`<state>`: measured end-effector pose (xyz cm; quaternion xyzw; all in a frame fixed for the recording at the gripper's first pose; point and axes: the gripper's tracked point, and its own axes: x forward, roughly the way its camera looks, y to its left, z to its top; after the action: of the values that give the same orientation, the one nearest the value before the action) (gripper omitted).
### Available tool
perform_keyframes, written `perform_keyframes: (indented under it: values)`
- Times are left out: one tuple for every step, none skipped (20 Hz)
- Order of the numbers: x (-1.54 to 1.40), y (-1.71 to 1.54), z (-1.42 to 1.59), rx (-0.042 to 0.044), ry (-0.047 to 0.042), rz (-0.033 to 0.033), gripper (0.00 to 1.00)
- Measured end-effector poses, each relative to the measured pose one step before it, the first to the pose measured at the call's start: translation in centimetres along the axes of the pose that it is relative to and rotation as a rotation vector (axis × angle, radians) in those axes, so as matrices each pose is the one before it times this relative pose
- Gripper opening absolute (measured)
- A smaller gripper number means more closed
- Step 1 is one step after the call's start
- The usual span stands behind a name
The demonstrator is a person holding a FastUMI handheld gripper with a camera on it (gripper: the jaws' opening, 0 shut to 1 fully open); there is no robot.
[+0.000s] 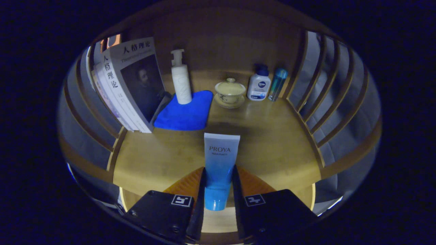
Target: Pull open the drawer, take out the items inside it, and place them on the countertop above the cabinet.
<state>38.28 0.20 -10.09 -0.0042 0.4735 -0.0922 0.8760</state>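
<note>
Gripper [218,190] fingers are clamped on a blue-and-white squeeze tube with a blue cap [219,163]; one finger presses each side of the tube's lower body, just above the cap. Tube is held cap toward the camera, flat crimped end pointing away, over the near part of the wooden countertop [272,143]. Whether the tube touches the wood cannot be told.

Beyond the tube's far end, a folded blue cloth [185,114] lies flat on the countertop. Standing on the cloth's far corner is a tall white pump bottle [181,81], upright. Left of the cloth, a row of grey-covered books [131,85] leans against the slatted wooden side rail [95,119].

Farther back, right of the cloth, a pale lidded ceramic cup on a saucer [230,92] sits near the wooden back panel [221,41]. Right of it stands a small white bottle with a dark blue cap [259,85], and just beside that a slim translucent teal bottle [277,83], both upright in the back corner by the opposite slatted rail [327,102].
</note>
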Motion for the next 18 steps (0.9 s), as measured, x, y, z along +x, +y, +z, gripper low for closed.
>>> perform_keyframes:
  values:
    - [0.18, 0.149, -0.257, -0.00311, 0.01024, -0.0045, 0.43]
    - [0.156, 0.188, -0.062, 0.00203, 0.0108, 0.00474, 0.43]
    - [0.501, 0.381, 0.02, 0.0022, 0.00487, 0.0078, 0.43]
    - [0.99, 0.436, 0.068, 0.00828, 0.00072, 0.00314, 0.43]
    - [0.342, 0.073, -0.121, 0.00881, 0.00476, 0.00251, 0.43]
    - [0.234, 0.076, -0.123, 0.01179, 0.00402, 0.0056, 0.43]
    - [0.35, 0.072, -0.132, 0.00792, 0.00623, 0.00911, 0.44]
    - [0.108, -0.124, -0.028, 0.00663, 0.00123, 0.00459, 0.46]
    - [-0.065, 0.024, 0.073, 0.00376, -0.00474, 0.01261, 0.47]
    - [-0.28, -0.058, 0.345, 0.00132, -0.01445, 0.00542, 0.49]
    - [-0.224, -0.103, 0.301, -0.00317, -0.01204, 0.00264, 0.51]
    - [-0.43, -0.201, -0.251, -0.00008, -0.00545, 0.00294, 0.52]
    - [-0.598, 0.186, 0.063, -0.00273, -0.00424, 0.01303, 0.54]
    - [-0.659, 0.002, -0.163, -0.00309, -0.00899, 0.00823, 0.56]
    - [-0.634, -0.117, -0.113, -0.00764, -0.01266, 0.00023, 0.57]
    - [-0.785, -0.014, -0.127, -0.01531, -0.01812, 0.00636, 0.59]
    - [-0.636, 0.122, -0.251, -0.02407, -0.02013, 0.00535, 0.61]
    - [-0.753, 0.064, -0.37, -0.02963, -0.01588, 0.0073, 0.62]
